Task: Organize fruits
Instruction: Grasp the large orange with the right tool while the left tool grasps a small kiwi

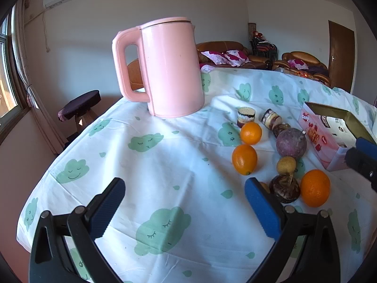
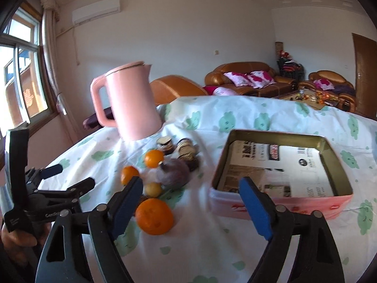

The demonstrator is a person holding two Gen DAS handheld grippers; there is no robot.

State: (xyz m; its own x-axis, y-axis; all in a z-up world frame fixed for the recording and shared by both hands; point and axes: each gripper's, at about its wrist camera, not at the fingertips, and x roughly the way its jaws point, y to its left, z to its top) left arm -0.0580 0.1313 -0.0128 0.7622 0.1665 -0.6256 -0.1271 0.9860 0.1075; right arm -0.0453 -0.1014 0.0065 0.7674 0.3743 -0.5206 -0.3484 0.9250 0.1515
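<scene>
Right now my left fingers [image 1: 185,194] stand wide apart with nothing between them, only the cloud-print cloth of the desk [image 1: 146,165]. My right fingers [image 2: 192,188] are partly open and hold nothing too; the big orange [image 2: 154,215] sits just beside one of them, not gripped.

All the fruit lies in one little bunch on the cloth, I think because it was set down there to be sorted. Two small oranges [image 1: 245,159] sit near the far side of the bunch. A round purple fruit [image 1: 291,142] is in the middle, with a small yellow fruit [image 1: 285,165] touching it from the front. A dark brown bulb [image 1: 284,188] sits close to me, next to the big orange. Two little wrapped cakes [image 1: 246,115] lie behind the bunch; they are not fruit.

The pink tin box [image 2: 280,165] stands open just beside the fruit, on the right. It has only printed paper inside, so I think the fruit goes in there, and none is in yet.

A tall pink kettle [image 1: 165,70] stands well behind the fruit, out of my way. I have lots of bare cloth on the left and in front to move in. The box has raised walls, so I must lift fruit over its rim. Round fruit may roll, and the desk edge is near on my side.
</scene>
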